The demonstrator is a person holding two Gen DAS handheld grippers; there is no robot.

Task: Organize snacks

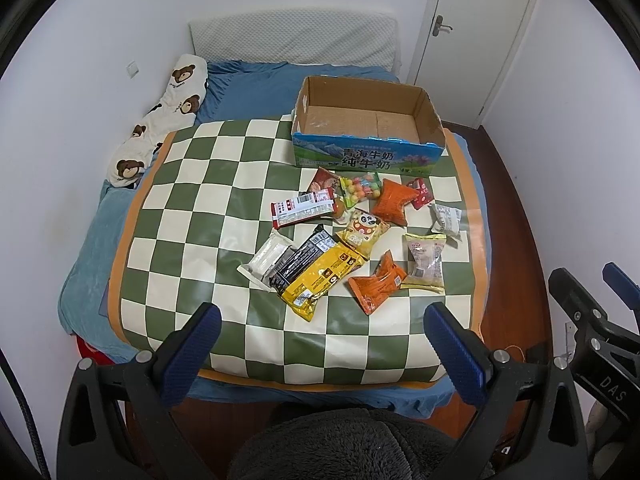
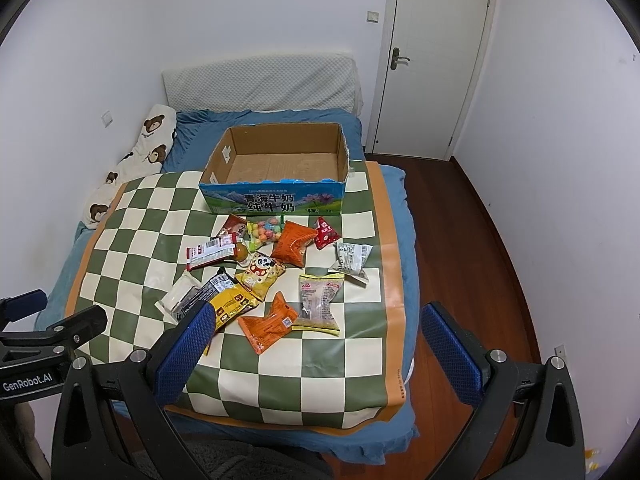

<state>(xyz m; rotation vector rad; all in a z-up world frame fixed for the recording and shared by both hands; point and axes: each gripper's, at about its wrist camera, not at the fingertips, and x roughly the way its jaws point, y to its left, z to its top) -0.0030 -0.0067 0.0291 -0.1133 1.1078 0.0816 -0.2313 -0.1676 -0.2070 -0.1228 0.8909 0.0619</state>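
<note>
Several snack packets lie loose on a green-and-cream checkered mat (image 1: 192,216) (image 2: 132,240) on a bed. Among them are a yellow packet (image 1: 320,276) (image 2: 230,306), an orange packet (image 1: 376,284) (image 2: 270,322), a candy-ball bag (image 1: 360,188) (image 2: 264,230) and a red-white bar (image 1: 302,208) (image 2: 210,254). An empty open cardboard box (image 1: 366,154) (image 2: 272,200) stands behind them. My left gripper (image 1: 322,340) is open and empty above the mat's near edge. My right gripper (image 2: 318,340) is open and empty, also short of the snacks.
A bear-print pillow (image 1: 160,120) (image 2: 136,160) lies along the left wall. A white headboard cushion (image 1: 296,36) (image 2: 260,84) is at the back. A white door (image 1: 476,32) (image 2: 432,52) and wooden floor (image 1: 516,240) (image 2: 460,240) are to the right.
</note>
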